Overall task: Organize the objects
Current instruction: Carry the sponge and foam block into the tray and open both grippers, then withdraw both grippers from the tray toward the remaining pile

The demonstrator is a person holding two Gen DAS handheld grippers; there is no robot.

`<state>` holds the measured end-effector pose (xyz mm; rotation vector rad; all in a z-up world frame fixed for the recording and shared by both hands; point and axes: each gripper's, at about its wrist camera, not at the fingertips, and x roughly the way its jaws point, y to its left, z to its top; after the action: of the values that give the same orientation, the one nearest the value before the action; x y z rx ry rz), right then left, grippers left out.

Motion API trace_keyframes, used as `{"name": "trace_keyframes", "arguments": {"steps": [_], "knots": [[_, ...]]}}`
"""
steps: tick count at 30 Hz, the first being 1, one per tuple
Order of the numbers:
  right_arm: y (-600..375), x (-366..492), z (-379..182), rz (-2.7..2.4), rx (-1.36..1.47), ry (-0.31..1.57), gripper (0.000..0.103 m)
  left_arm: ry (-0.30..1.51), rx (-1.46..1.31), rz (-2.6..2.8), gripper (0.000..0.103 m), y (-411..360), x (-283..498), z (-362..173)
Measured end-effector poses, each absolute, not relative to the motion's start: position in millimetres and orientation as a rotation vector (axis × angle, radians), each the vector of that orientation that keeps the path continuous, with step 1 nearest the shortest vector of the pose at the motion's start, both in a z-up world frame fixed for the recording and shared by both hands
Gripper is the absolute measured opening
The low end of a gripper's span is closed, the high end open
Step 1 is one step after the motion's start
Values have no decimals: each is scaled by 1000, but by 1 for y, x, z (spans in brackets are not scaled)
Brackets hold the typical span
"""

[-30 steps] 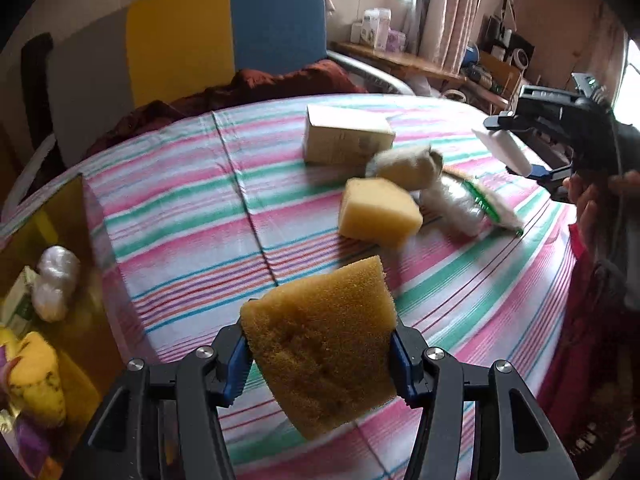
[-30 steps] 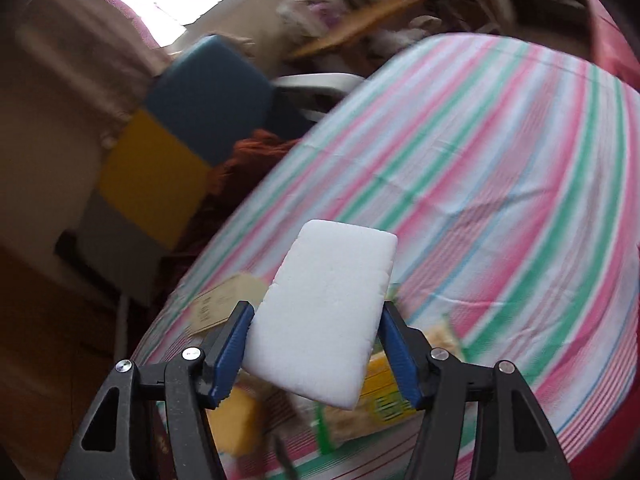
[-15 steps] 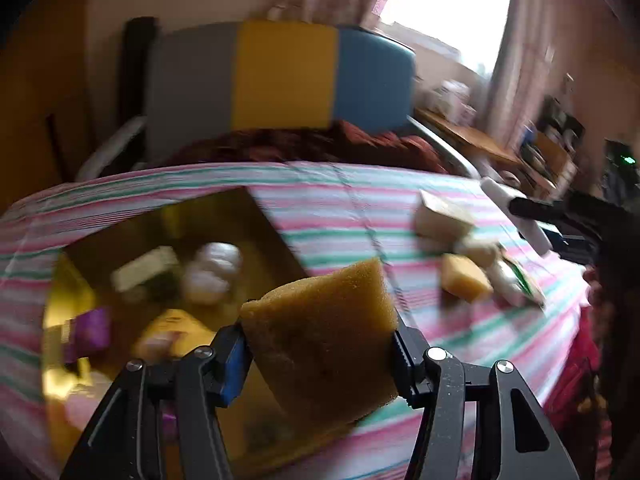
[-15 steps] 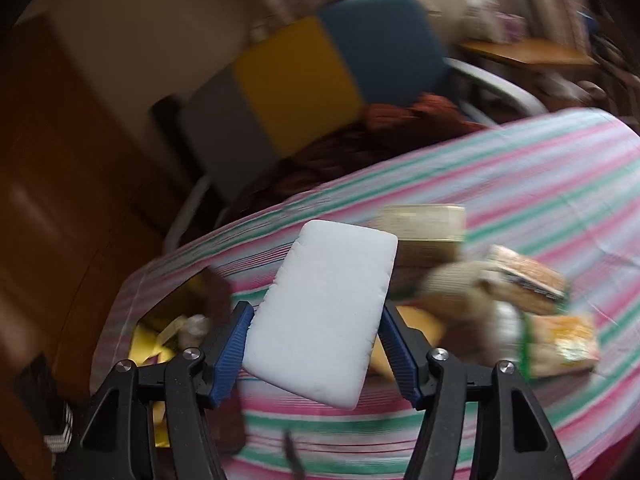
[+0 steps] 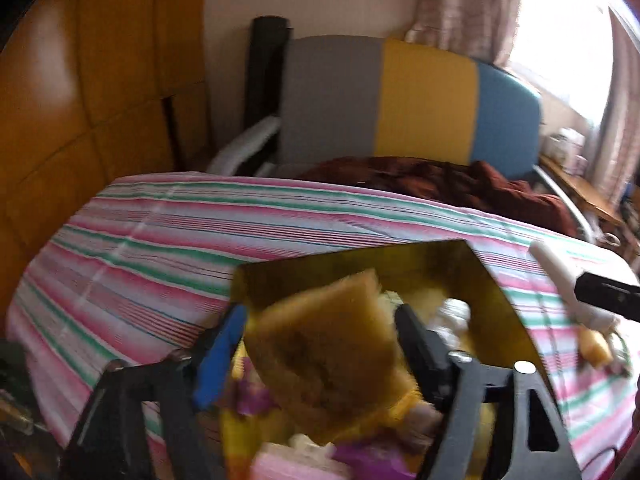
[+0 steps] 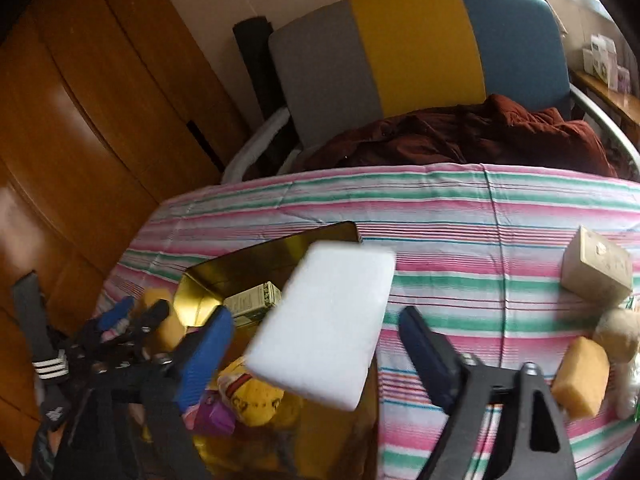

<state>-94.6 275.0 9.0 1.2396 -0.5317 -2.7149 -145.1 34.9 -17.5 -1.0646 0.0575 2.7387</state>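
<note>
My left gripper (image 5: pixel 320 344) has its jaws spread apart, and the brown sponge (image 5: pixel 324 344) hangs between them over the gold tray (image 5: pixel 360 268), blurred and touching neither pad clearly. My right gripper (image 6: pixel 316 336) has its jaws spread too, with the white foam block (image 6: pixel 324 324) loose between them above the same gold tray (image 6: pixel 224 276). The tray holds a yellow bag (image 6: pixel 256 396), a green box (image 6: pixel 256 300) and purple packets (image 6: pixel 212 416). The left gripper also shows in the right wrist view (image 6: pixel 132 320).
On the striped tablecloth (image 6: pixel 460 208) to the right lie a cardboard box (image 6: pixel 596 272), a yellow sponge (image 6: pixel 580 376) and a beige lump (image 6: pixel 620 332). A chair (image 6: pixel 420 48) with brown cloth stands behind the table. Wooden cabinets (image 6: pixel 80 120) are at left.
Both grippers swung left over the gold tray. Both have opened: the brown sponge and the white block are released and falling between the spread jaws.
</note>
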Motion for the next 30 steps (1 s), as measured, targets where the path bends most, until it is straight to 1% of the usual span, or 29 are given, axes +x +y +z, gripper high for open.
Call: {"name": "trace_keyframes", "arguments": {"steps": [2, 4, 8, 13, 20, 30], "knots": [[269, -98, 4, -2697, 1252, -512, 88, 23, -1072, 2750, 90, 24, -146, -18], [263, -99, -1, -2695, 1264, -479, 88, -17, -1072, 2763, 94, 15, -140, -20], [249, -88, -11, -2691, 1294, -383, 88, -35, -1079, 2766, 94, 9, -128, -24], [236, -67, -11, -2728, 1288, -297, 88, -65, -1063, 2769, 94, 13, -102, -24], [224, -41, -4, -2784, 1244, -201, 88, -28, -1018, 2768, 94, 20, -78, -14], [231, -19, 4, -2841, 1203, -184, 88, 19, -982, 2750, 96, 31, -57, -6]]}}
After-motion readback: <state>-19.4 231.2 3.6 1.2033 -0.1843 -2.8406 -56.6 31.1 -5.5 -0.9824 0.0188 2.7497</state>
